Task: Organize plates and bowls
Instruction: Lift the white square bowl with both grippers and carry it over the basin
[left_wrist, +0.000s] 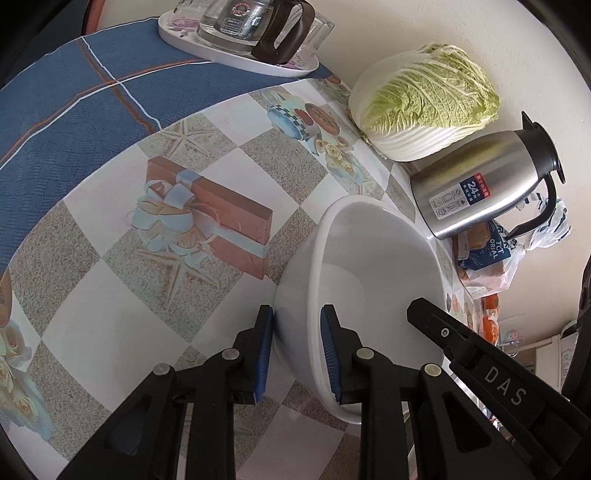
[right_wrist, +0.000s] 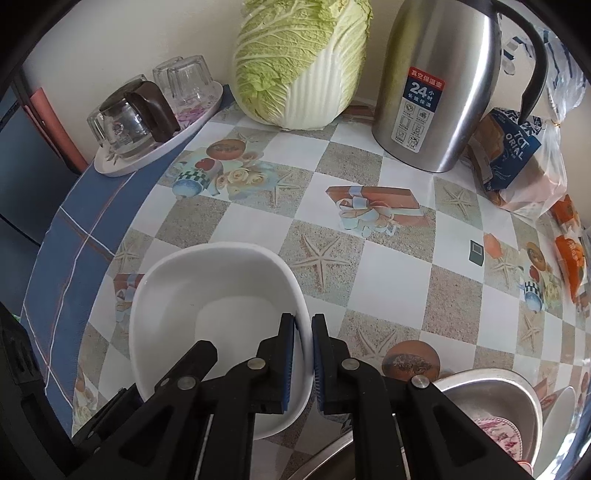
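Note:
A white squarish bowl (left_wrist: 373, 273) is held above the patterned table. My left gripper (left_wrist: 297, 317) is shut on its left rim, one pad outside and one inside. My right gripper (right_wrist: 303, 325) is shut on its right rim (right_wrist: 301, 317); the bowl (right_wrist: 207, 302) fills the lower left of the right wrist view. The right gripper's finger also shows in the left wrist view (left_wrist: 436, 325). A steel bowl (right_wrist: 491, 391) with a flowered dish (right_wrist: 498, 439) inside sits at the lower right.
A napa cabbage (right_wrist: 299, 62), a steel thermos jug (right_wrist: 436, 85) and a bagged bread loaf (right_wrist: 517, 155) stand along the back wall. A white tray (right_wrist: 122, 166) with a glass pot and upturned glasses sits back left on a blue cloth (left_wrist: 74, 99).

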